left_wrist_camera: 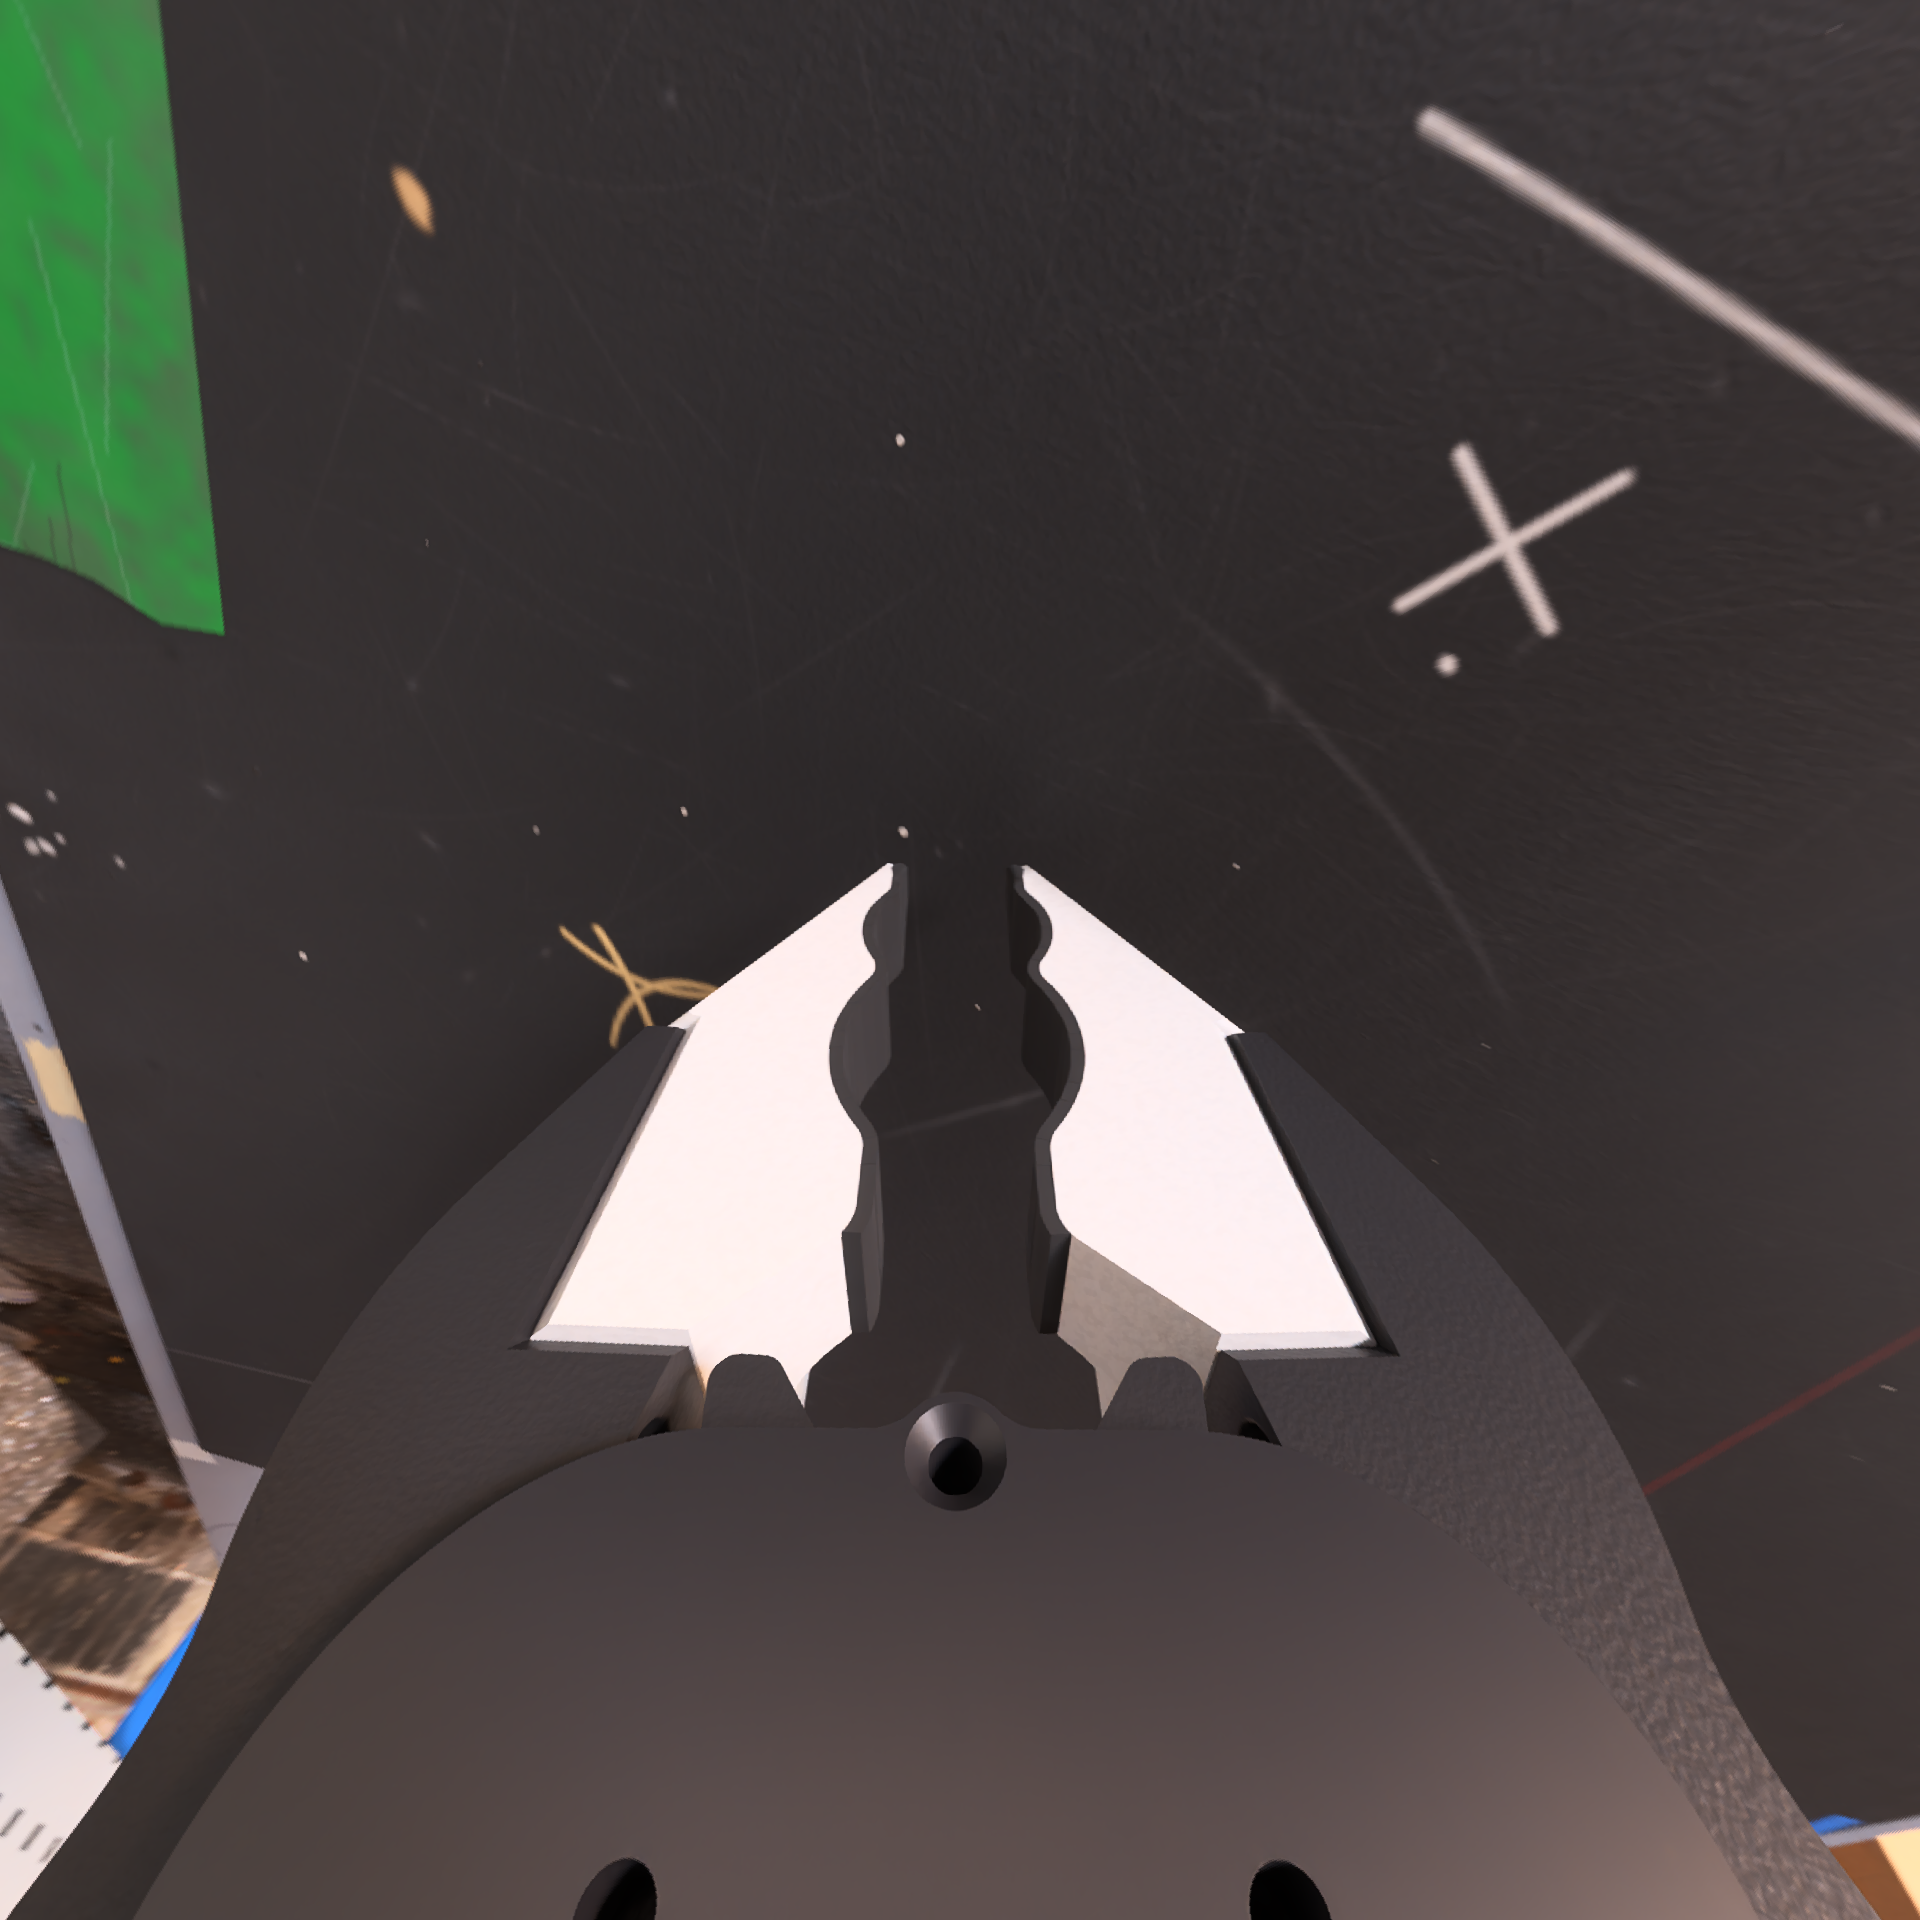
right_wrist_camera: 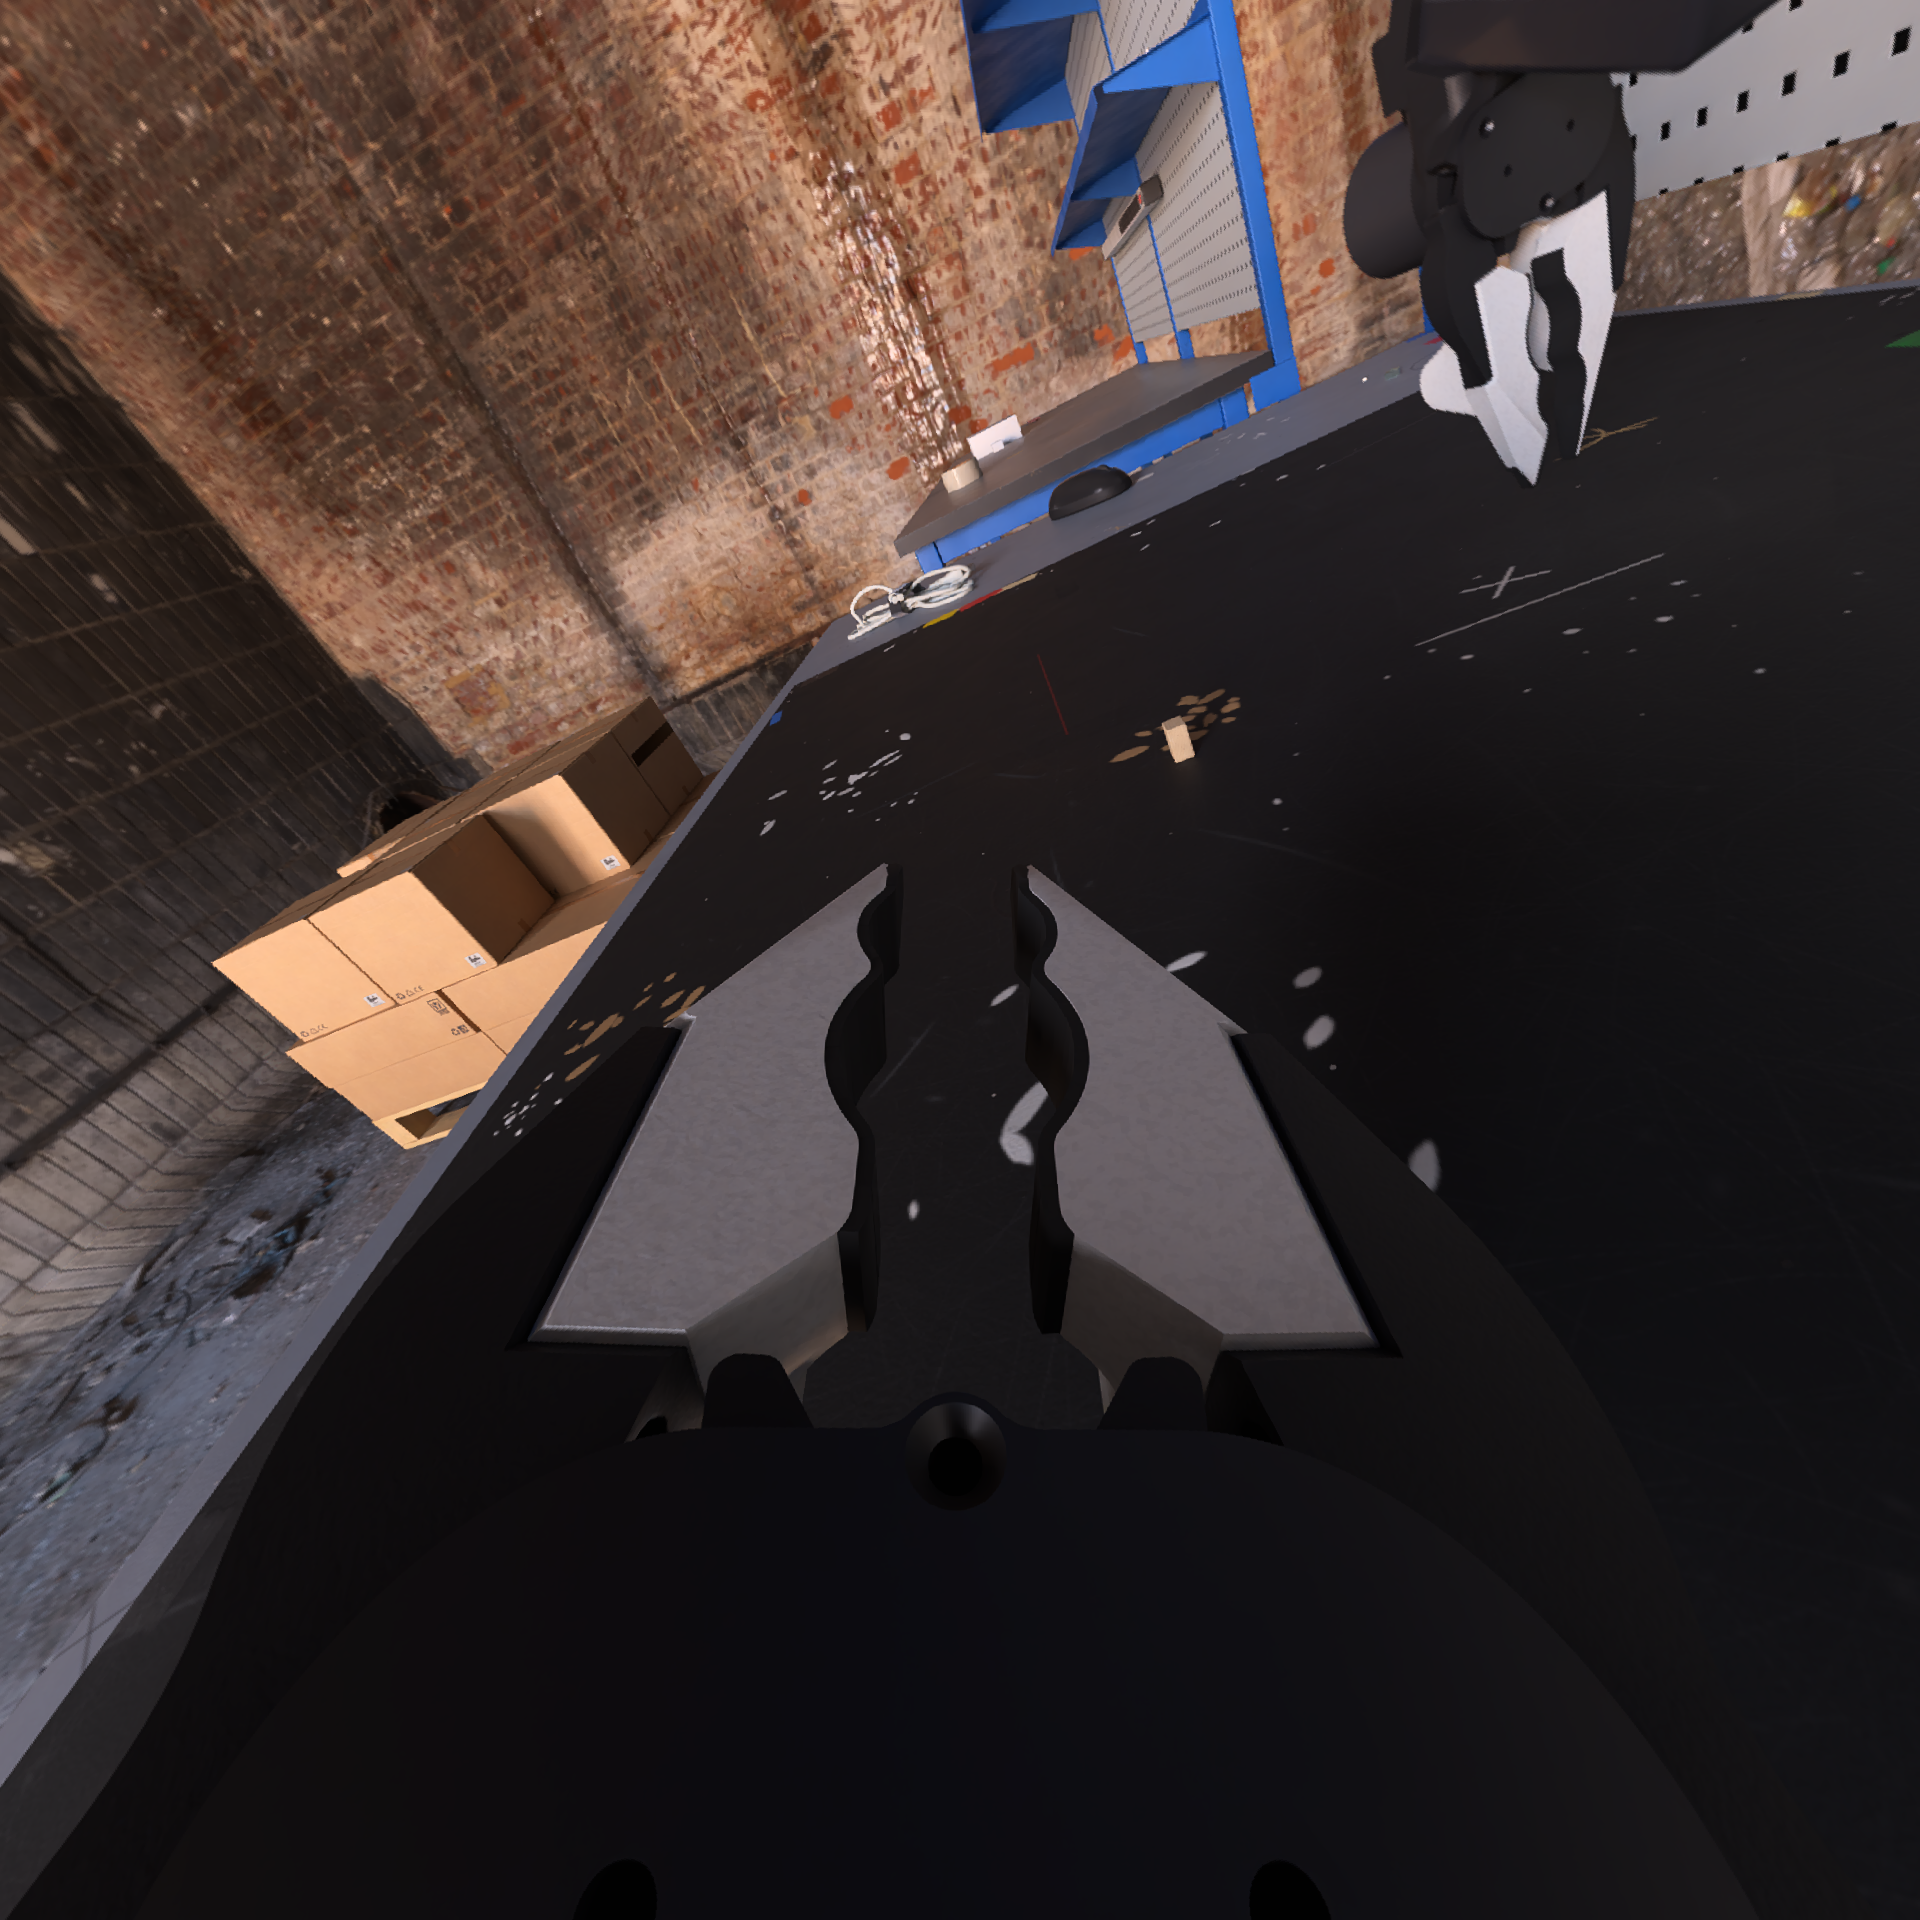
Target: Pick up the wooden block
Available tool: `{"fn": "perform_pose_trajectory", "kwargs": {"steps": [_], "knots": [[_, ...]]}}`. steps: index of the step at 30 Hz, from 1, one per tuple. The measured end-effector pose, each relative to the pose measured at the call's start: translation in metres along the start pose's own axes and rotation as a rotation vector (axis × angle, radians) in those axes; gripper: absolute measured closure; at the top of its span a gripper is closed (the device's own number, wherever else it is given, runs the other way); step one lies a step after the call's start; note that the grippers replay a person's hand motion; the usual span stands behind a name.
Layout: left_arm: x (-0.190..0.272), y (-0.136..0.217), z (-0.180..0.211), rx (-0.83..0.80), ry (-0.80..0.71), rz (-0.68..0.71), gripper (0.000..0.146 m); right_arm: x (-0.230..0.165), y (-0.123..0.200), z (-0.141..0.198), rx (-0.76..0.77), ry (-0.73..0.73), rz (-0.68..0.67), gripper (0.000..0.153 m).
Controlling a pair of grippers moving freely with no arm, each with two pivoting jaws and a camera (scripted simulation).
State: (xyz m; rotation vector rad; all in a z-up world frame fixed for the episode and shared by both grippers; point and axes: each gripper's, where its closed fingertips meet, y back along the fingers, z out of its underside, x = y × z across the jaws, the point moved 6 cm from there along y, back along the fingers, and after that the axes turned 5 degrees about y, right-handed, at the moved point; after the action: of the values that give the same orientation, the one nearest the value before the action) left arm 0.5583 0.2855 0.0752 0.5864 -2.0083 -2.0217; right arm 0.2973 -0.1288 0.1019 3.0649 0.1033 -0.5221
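Observation:
The wooden block (right_wrist_camera: 1177,740) is a small tan piece standing on the black table (right_wrist_camera: 1558,935); it shows only in the right wrist view, ahead and a little right of my right gripper (right_wrist_camera: 958,873). That gripper is low over the table, its jaws a narrow gap apart with nothing between them. My left gripper (left_wrist_camera: 958,873) points down at bare black table, its jaws also a narrow gap apart and empty. It also shows in the right wrist view (right_wrist_camera: 1548,457), hovering above the table beyond the block.
A green patch (left_wrist_camera: 94,312) and a chalk cross (left_wrist_camera: 1512,540) mark the table. The table's left edge (right_wrist_camera: 623,935) drops to the floor beside stacked cardboard boxes (right_wrist_camera: 447,935). A white cable coil (right_wrist_camera: 914,597), a dark rounded object (right_wrist_camera: 1086,494) and a blue shelf (right_wrist_camera: 1174,208) stand at the far end.

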Motion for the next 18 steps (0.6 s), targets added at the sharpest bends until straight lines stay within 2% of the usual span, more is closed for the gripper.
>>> {"fn": "perform_pose_trajectory", "kwargs": {"steps": [4, 6, 9, 14, 18], "knots": [[0.012, 0.034, 0.017, 0.058, 0.066, -0.046, 0.118, 0.0, 0.002, -0.001, 0.016, -0.001, -0.004, 0.132], [0.03, 0.056, 0.031, 0.084, 0.159, -0.065, 0.118, -0.001, 0.003, -0.001, 0.027, -0.001, -0.007, 0.132], [0.087, 0.072, 0.055, 0.094, 0.292, 0.035, 0.119, -0.001, 0.004, -0.002, 0.036, -0.005, -0.009, 0.132], [0.191, 0.056, 0.082, 0.138, 0.304, 0.178, 0.12, -0.002, 0.003, -0.002, 0.032, -0.002, -0.018, 0.132], [0.234, 0.049, 0.069, 0.252, 0.256, 0.195, 0.121, -0.003, 0.001, -0.001, 0.026, 0.001, -0.03, 0.132]]}}
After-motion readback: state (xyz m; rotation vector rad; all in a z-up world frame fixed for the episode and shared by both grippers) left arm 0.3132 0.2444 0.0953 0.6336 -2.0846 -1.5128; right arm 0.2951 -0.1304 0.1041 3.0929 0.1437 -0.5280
